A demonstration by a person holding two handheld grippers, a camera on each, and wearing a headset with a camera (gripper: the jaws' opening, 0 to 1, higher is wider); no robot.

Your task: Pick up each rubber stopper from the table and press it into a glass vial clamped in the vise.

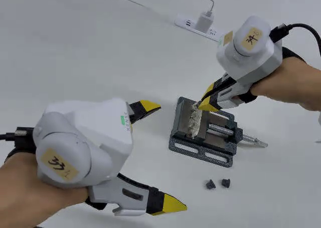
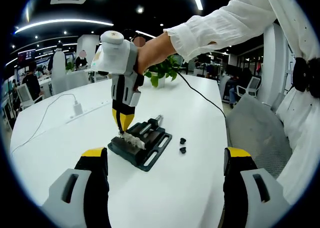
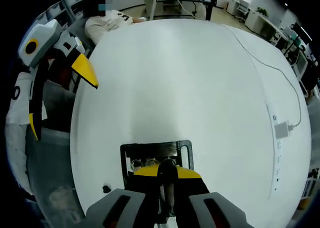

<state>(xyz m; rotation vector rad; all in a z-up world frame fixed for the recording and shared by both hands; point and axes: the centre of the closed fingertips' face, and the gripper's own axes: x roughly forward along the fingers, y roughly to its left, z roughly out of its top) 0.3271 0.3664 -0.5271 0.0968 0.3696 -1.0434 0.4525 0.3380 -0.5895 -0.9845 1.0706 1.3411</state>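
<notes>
Yellow tips of your right tool are pinched together on a small dark piece, which I take to be a rubber stopper. They are pressed down at the far end of the row of glass vials. The vials stand clamped between the blocks of the black vise. From the right gripper view, the tips sit directly over a vial mouth, though the contact itself is hidden under them.

Your left tool hangs wide open and empty, well apart from the vise on the near left.

Two loose stoppers lie side by side on the white worktop, near the vise on its front side.

The step in hand looks like seating this stopper. Next you would push straight down along the vial's axis, not sideways, since glass held in a clamp may crack under a tilt. Then let go only once the stopper sits square, and go for one of the loose pair.
</notes>
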